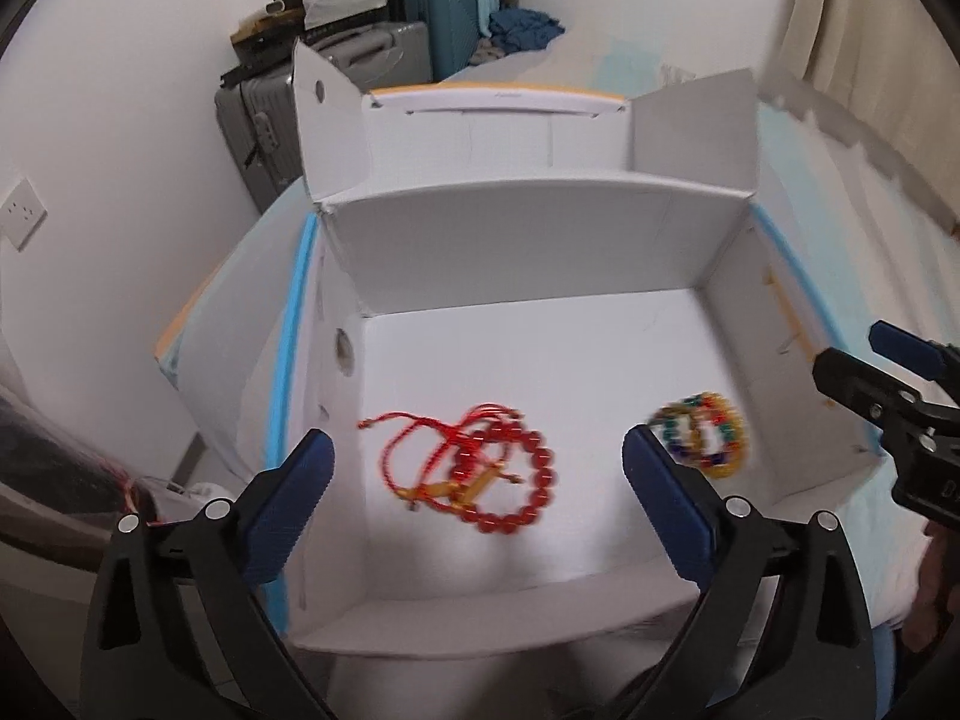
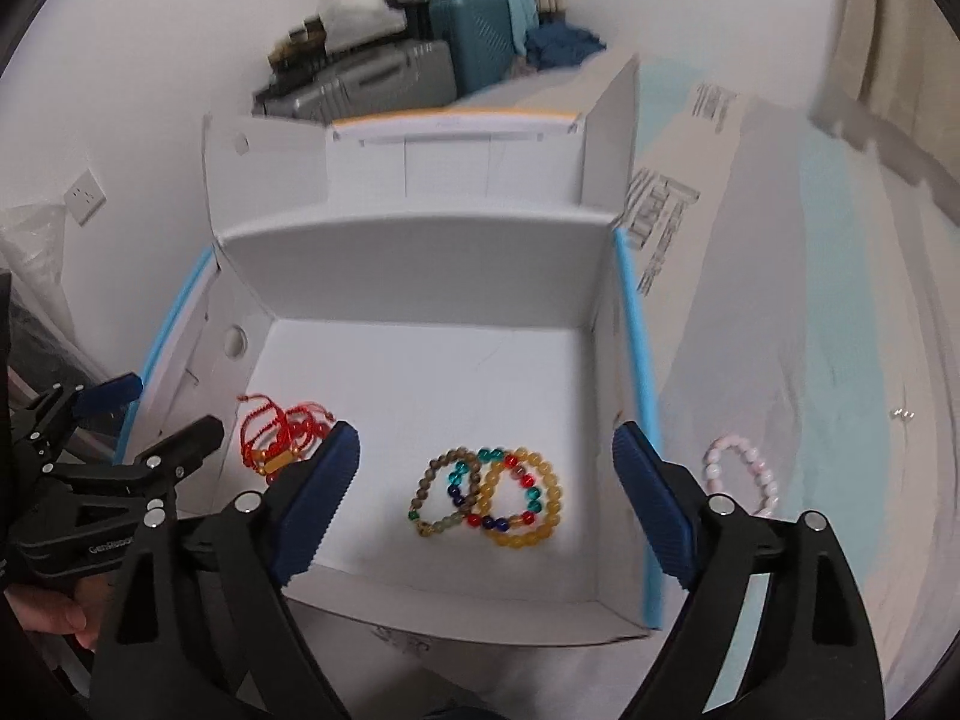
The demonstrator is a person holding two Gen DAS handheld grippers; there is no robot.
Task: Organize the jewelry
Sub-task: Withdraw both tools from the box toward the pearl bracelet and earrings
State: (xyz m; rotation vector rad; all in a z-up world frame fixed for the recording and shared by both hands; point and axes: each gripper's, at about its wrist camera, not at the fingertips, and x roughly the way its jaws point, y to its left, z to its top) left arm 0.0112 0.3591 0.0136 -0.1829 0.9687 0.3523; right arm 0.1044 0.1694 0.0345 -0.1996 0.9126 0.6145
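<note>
Left wrist view: left tongs (image 1: 477, 459) spread wide and empty above the white box (image 1: 528, 252), red bead bracelet (image 1: 510, 480) tangled with red cords at frame centre on the box floor, colourful bracelets (image 1: 705, 435) to the right; light, limp, prone to roll, likely best pinched across the bead strand. Right wrist view: right tongs (image 2: 486, 468) likewise released and empty, the colourful bracelets at lower centre, a pink bracelet (image 2: 744, 474) outside on the pale bedsheet (image 2: 810, 300) at right. Suitcases (image 2: 474, 42) stacked against the wall, upper centre.
</note>
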